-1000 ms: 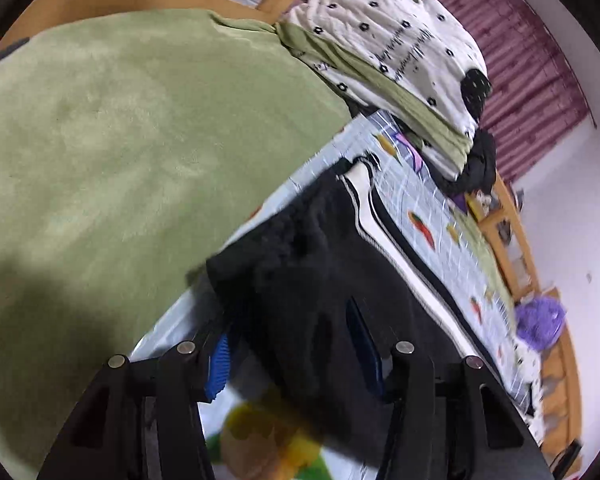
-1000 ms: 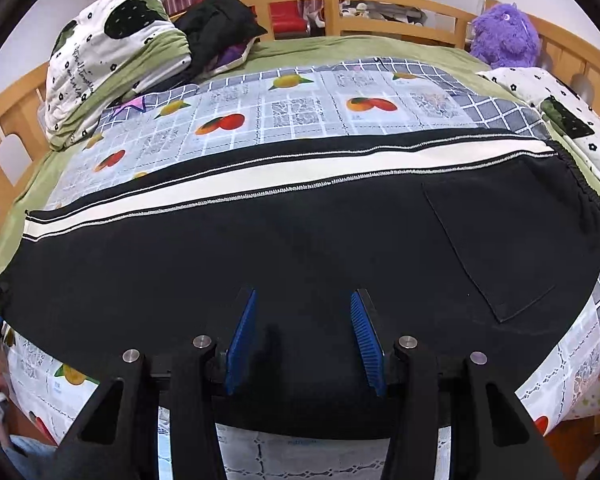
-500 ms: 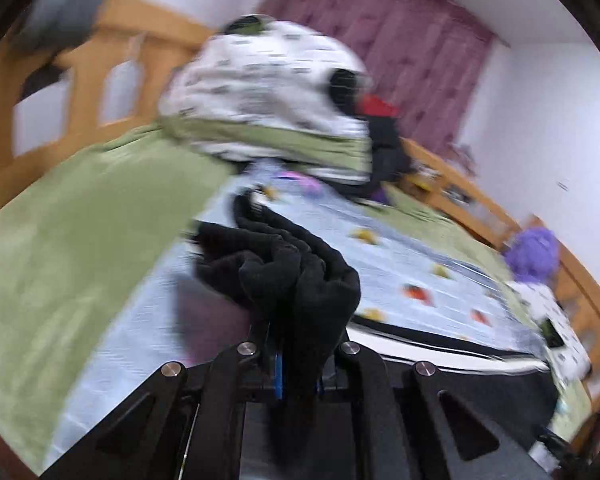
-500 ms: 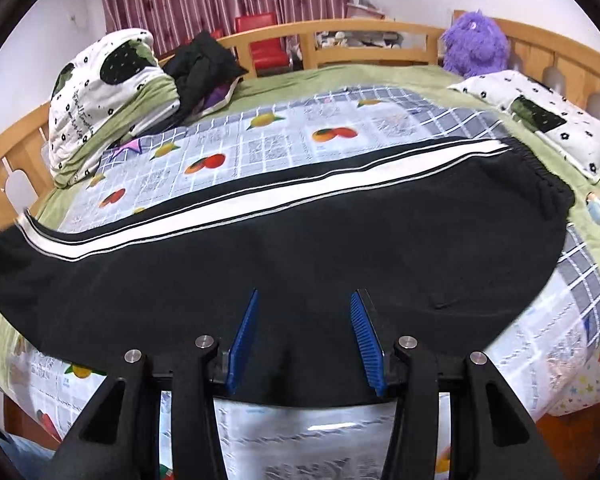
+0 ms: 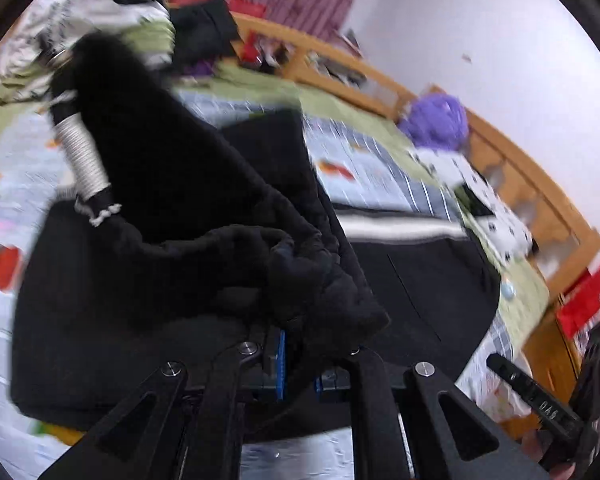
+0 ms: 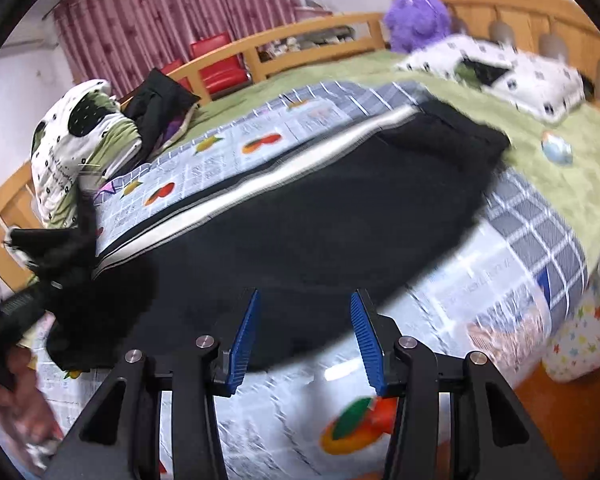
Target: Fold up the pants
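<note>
Left wrist view: the left gripper [image 5: 298, 364] pinches a bunched leg end of the black pants [image 5: 420, 280], lifted to carry it over the part lying flat on the bed [image 6: 560, 184]. The right gripper [image 6: 304, 340] hovers near the pants' near edge, fingers [image 6: 244, 332] wide apart, empty.

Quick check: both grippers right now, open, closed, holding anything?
Left gripper: closed on a bunched end of the black pants, lifted.
Right gripper: open, holding nothing, at the pants' near edge.
</note>
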`<state>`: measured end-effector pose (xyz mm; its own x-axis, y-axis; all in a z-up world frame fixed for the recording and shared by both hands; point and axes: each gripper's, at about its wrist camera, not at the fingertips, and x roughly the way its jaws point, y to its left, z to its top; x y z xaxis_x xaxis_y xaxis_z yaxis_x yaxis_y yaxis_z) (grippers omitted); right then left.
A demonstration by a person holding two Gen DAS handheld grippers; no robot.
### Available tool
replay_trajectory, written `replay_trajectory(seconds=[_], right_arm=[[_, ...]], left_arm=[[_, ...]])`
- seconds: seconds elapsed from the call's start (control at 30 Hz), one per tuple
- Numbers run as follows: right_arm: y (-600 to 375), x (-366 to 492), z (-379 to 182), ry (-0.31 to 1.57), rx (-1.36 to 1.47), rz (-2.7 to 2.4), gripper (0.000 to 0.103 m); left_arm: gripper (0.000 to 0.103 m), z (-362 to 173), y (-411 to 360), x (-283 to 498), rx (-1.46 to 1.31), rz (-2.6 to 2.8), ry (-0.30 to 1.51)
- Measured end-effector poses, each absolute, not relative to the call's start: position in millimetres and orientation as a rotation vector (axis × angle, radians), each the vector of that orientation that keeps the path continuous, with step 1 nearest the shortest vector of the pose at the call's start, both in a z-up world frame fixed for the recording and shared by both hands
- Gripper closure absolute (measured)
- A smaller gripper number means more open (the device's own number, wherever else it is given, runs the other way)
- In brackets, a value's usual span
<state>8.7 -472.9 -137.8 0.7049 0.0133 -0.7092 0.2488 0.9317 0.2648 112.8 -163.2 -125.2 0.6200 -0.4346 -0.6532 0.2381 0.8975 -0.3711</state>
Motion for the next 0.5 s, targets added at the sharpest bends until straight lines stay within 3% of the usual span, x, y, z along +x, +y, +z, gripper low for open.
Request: replay_trajectory(seconds=[0.1, 0.2, 0.27, 0.37, 0.5], right_arm=[[-483, 3, -145, 0.795, 0.359, -0.142, 0.056], [-484, 3, -149, 0.802, 0.354, -0.126, 0.056], [-481, 4, -149, 0.808, 0.365, -0.098, 0.056], [-469, 11, -146, 0.808, 0.374, -0.044, 0.056], [-435, 28, -137, 0.805, 0.374, 0.052, 0.056]], left_arm=[[0.093, -150, -190, 104, -0.152, -0.391, 0.920], [0.081, -155, -194, 95, -0.090, -0.392, 0.947], [0.062, -146, -183, 87, -0.107, -0.420, 0.933], [0.045, -129, -160, 75, -0.108, -0.421, 0.898], [0.045, -101, -116, 67, -0.096, -0.338, 0.859]])
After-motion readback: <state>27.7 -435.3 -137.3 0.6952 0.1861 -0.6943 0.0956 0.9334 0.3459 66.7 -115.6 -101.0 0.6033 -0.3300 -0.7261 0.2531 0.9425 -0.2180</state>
